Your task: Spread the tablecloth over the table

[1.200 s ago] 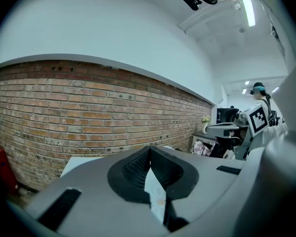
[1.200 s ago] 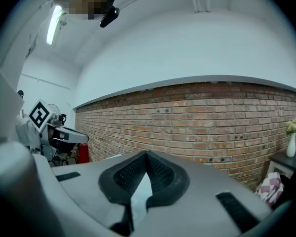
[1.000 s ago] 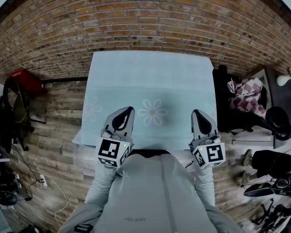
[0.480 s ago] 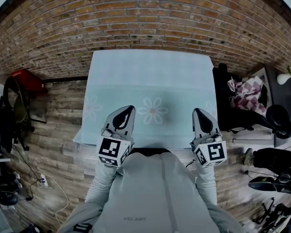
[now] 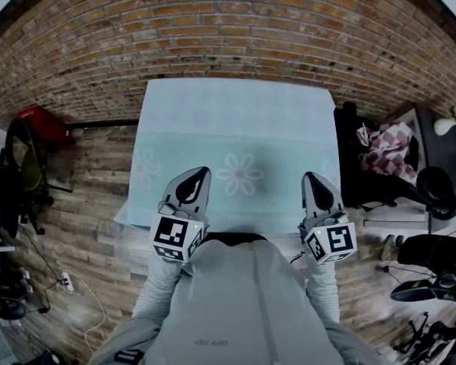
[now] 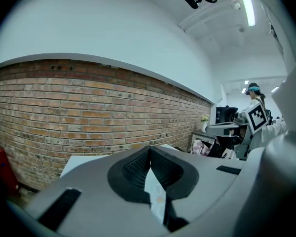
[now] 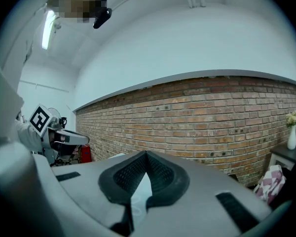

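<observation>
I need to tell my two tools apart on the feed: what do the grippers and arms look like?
The left gripper and right gripper match: light grey tapered shells, black ribbed pads inside the tips. Each carries a white cube with black square markers: left cube, right cube. The person wears a light grey long-sleeved top.

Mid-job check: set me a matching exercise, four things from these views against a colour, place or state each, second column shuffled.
Things:
1. tablecloth
2. left gripper
3. checked cloth
4. red box

Descriptions:
a. red, off to the left of the tablecloth
b. jaws shut, over the tablecloth's near edge
c. light blue with a flower print, lying flat
d. pink and white, off to the right of the tablecloth

Pairs: 1-c, 2-b, 3-d, 4-a
</observation>
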Motion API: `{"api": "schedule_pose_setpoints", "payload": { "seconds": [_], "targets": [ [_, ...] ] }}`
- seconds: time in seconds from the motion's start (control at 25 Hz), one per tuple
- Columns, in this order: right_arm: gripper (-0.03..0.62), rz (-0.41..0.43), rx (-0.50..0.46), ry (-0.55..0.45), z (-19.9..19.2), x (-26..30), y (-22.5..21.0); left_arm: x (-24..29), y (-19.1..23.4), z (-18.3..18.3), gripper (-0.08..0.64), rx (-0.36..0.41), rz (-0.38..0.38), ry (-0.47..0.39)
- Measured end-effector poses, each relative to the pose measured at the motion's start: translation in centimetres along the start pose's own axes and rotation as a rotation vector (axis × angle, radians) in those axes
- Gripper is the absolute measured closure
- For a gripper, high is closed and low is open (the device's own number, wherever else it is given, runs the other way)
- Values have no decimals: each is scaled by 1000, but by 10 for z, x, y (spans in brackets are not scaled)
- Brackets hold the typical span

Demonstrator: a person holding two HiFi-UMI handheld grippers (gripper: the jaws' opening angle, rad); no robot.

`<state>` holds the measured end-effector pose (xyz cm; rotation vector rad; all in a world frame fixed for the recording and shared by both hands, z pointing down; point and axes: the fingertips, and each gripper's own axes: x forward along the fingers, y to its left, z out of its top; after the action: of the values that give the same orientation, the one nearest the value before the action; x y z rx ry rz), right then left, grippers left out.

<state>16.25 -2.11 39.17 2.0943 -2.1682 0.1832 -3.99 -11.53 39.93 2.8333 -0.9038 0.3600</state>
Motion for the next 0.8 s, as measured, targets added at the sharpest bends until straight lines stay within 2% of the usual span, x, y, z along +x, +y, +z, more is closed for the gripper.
{"api": "schedule_pose_setpoints", "payload": {
  "seconds": [0.64,0.8],
  "targets": [
    [571,-37,-20,6,-2,-5,-5,-2,7,-5,537,-24,2,16],
    [571,-32,-46,9,-1,-4,-1,-5,10,-3,537,-6,17,19]
  ]
}}
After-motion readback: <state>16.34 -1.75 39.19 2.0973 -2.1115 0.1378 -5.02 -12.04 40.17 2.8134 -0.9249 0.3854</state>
